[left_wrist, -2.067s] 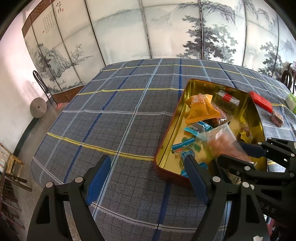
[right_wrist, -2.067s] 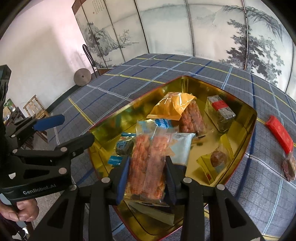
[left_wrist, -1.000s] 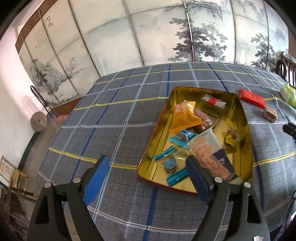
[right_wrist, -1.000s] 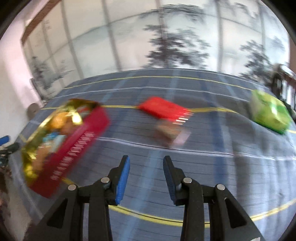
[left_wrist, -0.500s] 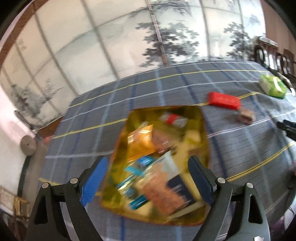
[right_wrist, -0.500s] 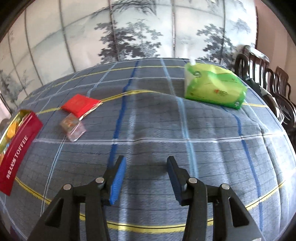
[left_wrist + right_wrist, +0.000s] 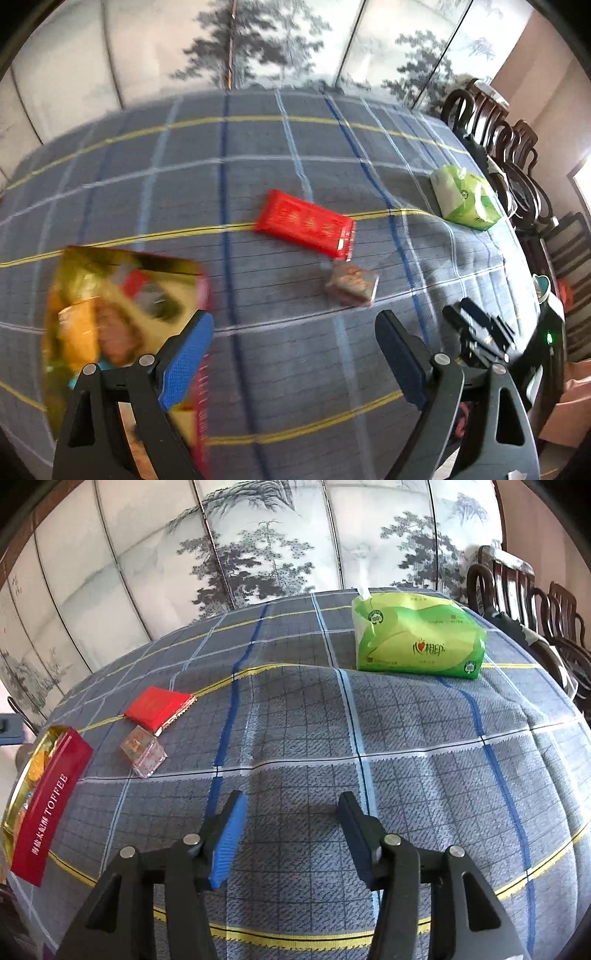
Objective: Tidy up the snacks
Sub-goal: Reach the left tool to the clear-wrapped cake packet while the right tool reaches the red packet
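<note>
Landmark = toffee tin (image 7: 48,794), red wall with white "TOFFEE" lettering, gold inside, sitting on the plaid tablecloth (image 7: 406,775). Tin already holds several wrapped snacks; orange and brownish packs visible in the left wrist view, contents blurred there (image 7: 110,314).

Left gripper (image 7: 291,350): jaws spread wide, nothing between them. Hovering over bare cloth just to the right of the tin; its left finger overlaps the tin's near right corner in frame, can't tell if touching.

Right gripper (image 7: 291,834): jaws open about as far, empty. Over the cloth well to the right of the tin, fingers aimed past it toward the far side of the table. Its black body shows in the left wrist view at lower right (image 7: 480,332).

Snacks still outside the tin:
- red flat packet (image 7: 304,223) (image 7: 159,710), lying flat on the cloth, beyond the tin's far right corner, near it, across a yellow stripe.
- small clear-wrapped snack (image 7: 351,282) (image 7: 144,751), reddish-brown filling, just beside the red packet on its near side, between packet and tin's right wall, apart from the tin.

Green tissue pack (image 7: 417,635) (image 7: 465,197): far right side of the table, well apart from the tin, tissue sticking out the top.

Dark wooden chairs (image 7: 535,605) past the tissue pack; painted folding screen (image 7: 258,554) behind the table.
</note>
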The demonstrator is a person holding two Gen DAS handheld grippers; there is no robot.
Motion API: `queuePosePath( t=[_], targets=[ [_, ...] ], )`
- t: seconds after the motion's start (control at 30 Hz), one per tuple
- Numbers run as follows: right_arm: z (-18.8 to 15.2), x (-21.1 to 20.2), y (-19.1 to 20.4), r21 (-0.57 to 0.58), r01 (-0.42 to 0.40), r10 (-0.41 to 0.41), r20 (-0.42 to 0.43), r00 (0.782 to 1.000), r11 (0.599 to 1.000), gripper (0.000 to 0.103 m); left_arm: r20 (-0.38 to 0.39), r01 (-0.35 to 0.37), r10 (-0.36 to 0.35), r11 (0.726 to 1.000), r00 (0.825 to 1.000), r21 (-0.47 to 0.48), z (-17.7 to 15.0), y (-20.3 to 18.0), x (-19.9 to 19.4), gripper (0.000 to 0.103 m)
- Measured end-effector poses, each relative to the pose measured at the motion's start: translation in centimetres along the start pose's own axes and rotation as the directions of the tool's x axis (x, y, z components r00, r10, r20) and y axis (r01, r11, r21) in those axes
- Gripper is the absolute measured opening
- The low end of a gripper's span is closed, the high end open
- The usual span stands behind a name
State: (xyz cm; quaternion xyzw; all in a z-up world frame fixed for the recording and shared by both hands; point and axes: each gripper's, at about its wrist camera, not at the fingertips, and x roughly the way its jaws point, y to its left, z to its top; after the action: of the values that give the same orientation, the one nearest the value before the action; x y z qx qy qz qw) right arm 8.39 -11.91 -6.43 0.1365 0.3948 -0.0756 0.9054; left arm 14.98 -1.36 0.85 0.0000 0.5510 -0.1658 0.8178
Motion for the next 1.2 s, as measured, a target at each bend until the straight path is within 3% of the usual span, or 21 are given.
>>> queuePosePath(
  t=[0.1,0.2,0.33,0.4,0.5,0.7,0.83,1.03,1.1,1.2],
  targets=[
    [0.0,-0.2,-0.2,0.011,-0.027,0.027,0.009,1.0,1.0,0.053,-0.08,0.061,-0.066,0.996,0.995,-0.057,1.2,-0.8,2.3,0.087],
    [-0.1,-0.2,-0.3,0.021,-0.056,0.055,0.011,0.998,0.998,0.053,-0.128,0.15,-0.174,0.972,0.976,-0.183,1.8,-0.9,4.1,0.087],
    [-0.1,-0.2,-0.4,0.027,-0.086,0.086,0.019,0.996,0.996,0.053,-0.208,0.141,-0.214,0.938,0.955,-0.317,2.2,-1.2,7.0,0.085],
    [-0.2,-0.4,-0.5,0.032,-0.101,0.1,0.028,0.995,0.994,0.053,-0.226,0.13,-0.221,0.924,0.949,-0.359,2.2,-1.2,8.2,0.077],
    [-0.2,-0.6,-0.8,0.042,-0.124,0.122,0.041,0.992,0.991,0.053,-0.256,0.106,-0.223,0.909,0.941,-0.403,2.1,-1.3,9.5,0.07],
    [-0.2,-0.7,-0.8,0.046,-0.162,0.16,0.053,0.986,0.986,0.053,-0.247,0.061,-0.198,0.879,0.949,-0.472,2.5,-1.3,10.6,0.069],
    [-0.2,-0.8,-0.9,0.048,-0.18,0.177,0.06,0.982,0.982,0.053,-0.235,0.038,-0.182,0.858,0.955,-0.512,3.0,-1.3,11.1,0.062],
    [-0.2,-0.8,-0.9,0.047,-0.198,0.194,0.065,0.979,0.979,0.053,-0.257,-0.026,-0.127,0.853,0.958,-0.521,3.4,-1.8,11.3,0.062],
    [-0.3,-0.9,-1.0,0.051,-0.202,0.198,0.069,0.978,0.978,0.053,-0.27,-0.064,-0.09,0.855,0.959,-0.515,3.3,-1.8,11.3,0.046],
    [-0.3,-0.9,-1.0,0.053,-0.205,0.201,0.071,0.977,0.977,0.054,-0.306,-0.101,-0.065,0.862,0.95,-0.497,3.6,-1.8,11.3,0.041]
  ],
)
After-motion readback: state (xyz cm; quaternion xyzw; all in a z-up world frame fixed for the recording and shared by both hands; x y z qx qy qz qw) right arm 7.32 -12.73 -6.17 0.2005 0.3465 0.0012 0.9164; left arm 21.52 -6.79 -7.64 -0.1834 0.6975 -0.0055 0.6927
